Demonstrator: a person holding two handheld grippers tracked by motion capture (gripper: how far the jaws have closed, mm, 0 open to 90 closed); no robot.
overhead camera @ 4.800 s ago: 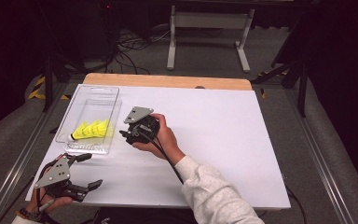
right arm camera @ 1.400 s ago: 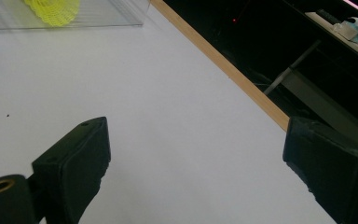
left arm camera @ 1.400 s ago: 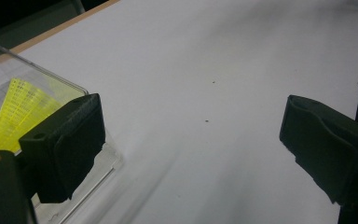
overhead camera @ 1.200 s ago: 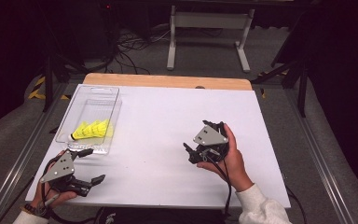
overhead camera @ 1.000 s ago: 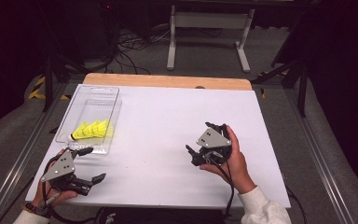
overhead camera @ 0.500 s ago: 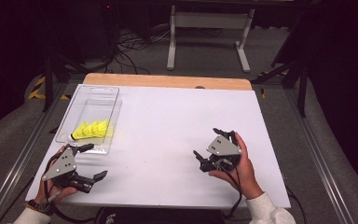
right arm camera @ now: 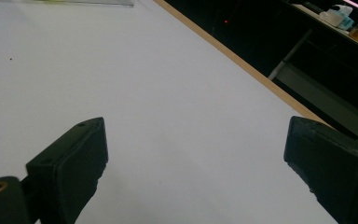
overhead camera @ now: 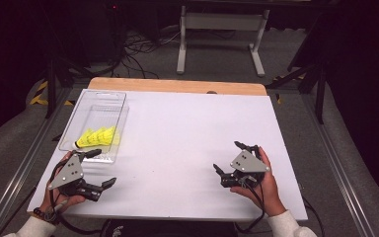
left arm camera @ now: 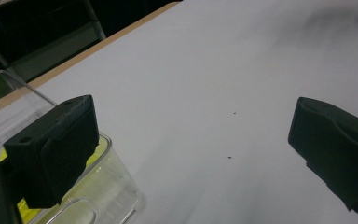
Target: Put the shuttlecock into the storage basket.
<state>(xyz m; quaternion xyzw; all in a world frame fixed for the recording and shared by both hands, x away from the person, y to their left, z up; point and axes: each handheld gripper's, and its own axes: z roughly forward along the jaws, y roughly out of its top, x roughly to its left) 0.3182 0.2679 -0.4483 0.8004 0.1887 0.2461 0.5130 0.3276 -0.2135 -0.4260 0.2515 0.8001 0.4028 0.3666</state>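
Yellow shuttlecocks (overhead camera: 98,137) lie in a clear plastic container (overhead camera: 109,96) at the table's left. My left gripper (overhead camera: 101,169) rests near the front left corner, just in front of the container, open and holding nothing. In the left gripper view its jaws (left arm camera: 191,144) stand wide apart over bare white table, and the container's corner (left arm camera: 114,193) sits right beside the left jaw, with a bit of yellow behind it. My right gripper (overhead camera: 228,158) is at the front right, held by a hand, open and holding nothing. The right gripper (right arm camera: 196,163) has only white tabletop between its jaws.
The white table (overhead camera: 192,128) has a wooden strip (overhead camera: 177,85) along its far edge. A metal stand (overhead camera: 219,22) and cables lie on the floor beyond. The container's edge (right arm camera: 98,2) shows at the top of the right gripper view.
My right gripper has moved from beside the container across to the front right of the table, still open. The left gripper has shifted slightly toward the container.
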